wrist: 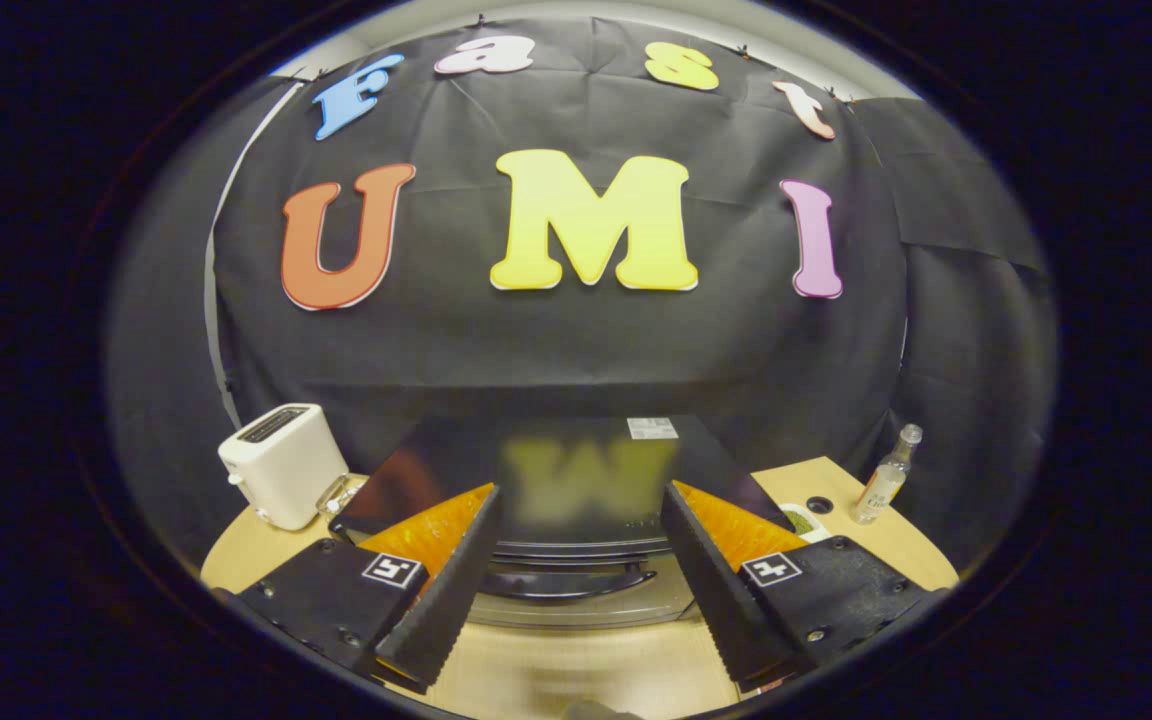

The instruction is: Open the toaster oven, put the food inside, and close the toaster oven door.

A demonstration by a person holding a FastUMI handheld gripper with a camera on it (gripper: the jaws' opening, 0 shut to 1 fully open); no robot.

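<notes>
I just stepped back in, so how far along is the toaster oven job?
Barely begun. The toaster oven looks closed, its door handle between the spread fingers of the gripper, which holds nothing. Opening, loading the food and closing all remain; I can't make out the food.

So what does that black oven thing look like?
The black, glossy, box-shaped toaster oven sits on the light wooden table, just ahead of the open tool. Its flat top mirrors the wall, with a small white label near the back. A dark curved handle crosses its front door. Nothing grips it.
</notes>
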